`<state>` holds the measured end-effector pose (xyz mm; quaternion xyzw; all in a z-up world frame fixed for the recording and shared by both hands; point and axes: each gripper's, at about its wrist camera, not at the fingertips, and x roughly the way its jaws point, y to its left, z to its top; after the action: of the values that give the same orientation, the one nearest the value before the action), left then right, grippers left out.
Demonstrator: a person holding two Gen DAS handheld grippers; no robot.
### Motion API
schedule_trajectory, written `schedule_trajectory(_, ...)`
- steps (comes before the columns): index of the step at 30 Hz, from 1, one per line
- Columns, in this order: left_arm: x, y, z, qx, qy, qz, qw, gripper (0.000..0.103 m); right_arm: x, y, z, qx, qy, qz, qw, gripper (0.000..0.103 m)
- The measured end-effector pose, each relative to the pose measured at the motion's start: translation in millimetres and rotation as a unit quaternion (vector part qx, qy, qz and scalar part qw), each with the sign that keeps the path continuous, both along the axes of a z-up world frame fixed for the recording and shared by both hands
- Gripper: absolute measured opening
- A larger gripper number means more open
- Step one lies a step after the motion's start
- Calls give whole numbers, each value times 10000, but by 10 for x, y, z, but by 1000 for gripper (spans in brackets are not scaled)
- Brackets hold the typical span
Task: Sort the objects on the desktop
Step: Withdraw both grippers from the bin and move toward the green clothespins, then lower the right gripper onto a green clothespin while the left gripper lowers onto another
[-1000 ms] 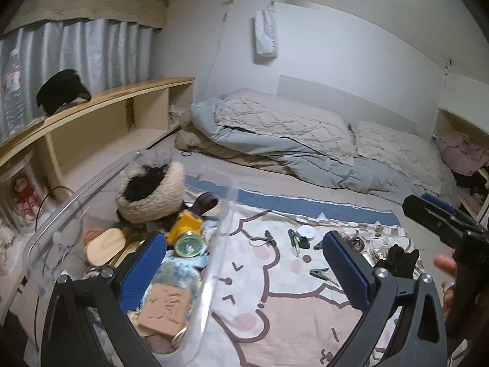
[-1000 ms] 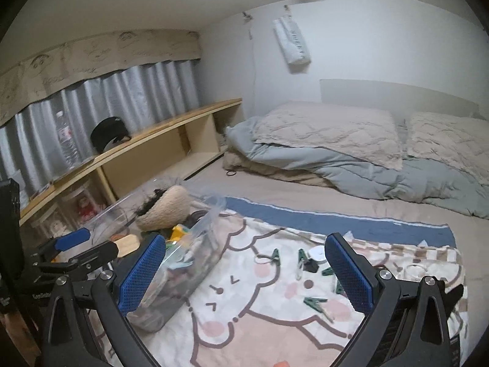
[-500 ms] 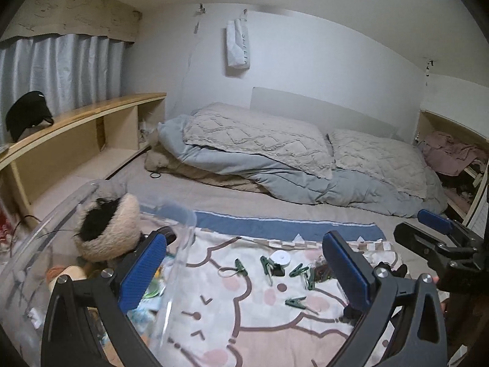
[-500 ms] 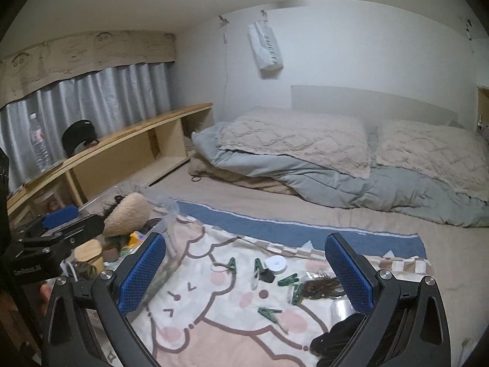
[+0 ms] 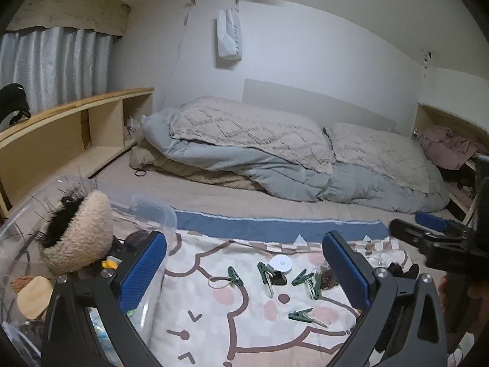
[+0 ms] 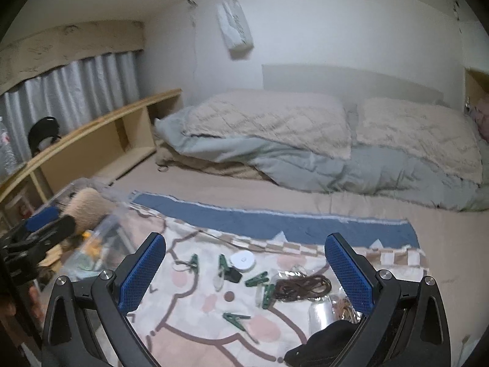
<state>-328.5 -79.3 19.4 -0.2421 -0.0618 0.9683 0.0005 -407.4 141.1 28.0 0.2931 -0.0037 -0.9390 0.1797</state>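
Observation:
Several green clothespins (image 5: 235, 276) (image 6: 235, 318) lie scattered on a cartoon-print blanket (image 5: 244, 330). Among them are a white round disc (image 5: 280, 264) (image 6: 242, 260), a small black piece (image 6: 233, 274) and a coil of brown cord (image 6: 302, 287). A clear plastic bin (image 5: 152, 211) at the left holds a fuzzy beige item (image 5: 82, 232) and other small things. My left gripper (image 5: 244, 238) hangs open above the blanket beside the bin, with nothing between its fingers. My right gripper (image 6: 244, 240) is also open and empty, over the clothespins.
Folded grey and beige bedding (image 5: 259, 153) fills the back of the bed. A wooden shelf (image 5: 76, 116) runs along the left wall. A black cloth item (image 6: 324, 345) lies at the blanket's near right corner, by a clear wrapper (image 6: 319, 310).
Both grippers swung right, away from the bin and toward the clothespins on the blanket. The left gripper no longer hangs over the bin's contents. Both stayed open.

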Motion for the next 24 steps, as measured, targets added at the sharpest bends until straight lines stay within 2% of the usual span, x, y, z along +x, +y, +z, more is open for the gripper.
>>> schedule_trajectory(7,-134,157,-296,-306,-296,-259,9988,103,-400,-70,-549,236,-1002,64,9947,103)
schedule_trajectory(10,-162,214,-409,-435,-406,-396,9974,103,-543,-79,-849,112,-1552,107,9878,103)
schedule_trajectory(11,-173,222,-445,-423,-458,-423,9972,103,-582,-85,-945,62,-1730,114,9848,95)
schedule_trajectory(12,-191,227,-487,-406,-531,-459,9967,103,-630,-86,-1050,46,-1919,89,9814,77)
schedule_trajectory(14,-228,265,-583,-433,-705,-525,9952,103,-719,-68,-1257,12,-2266,-82,9740,63)
schedule_trajectory(16,-238,294,-649,-532,-772,-561,9940,103,-788,-37,-1441,-219,-2590,-92,9656,59)
schedule_trajectory(18,-244,317,-719,-646,-843,-619,9924,103,-813,-38,-1525,-277,-2728,-96,9616,49)
schedule_trajectory(19,-250,324,-756,-660,-890,-655,9917,103,-825,-33,-1587,-319,-2819,-96,9589,47)
schedule_trajectory(22,-277,321,-901,-561,-1111,-770,9892,103,-863,-20,-1773,-370,-3063,-62,9512,46)
schedule_trajectory(24,-292,324,-969,-506,-1229,-865,9874,103,-863,-22,-1886,-369,-3216,-51,9461,38)
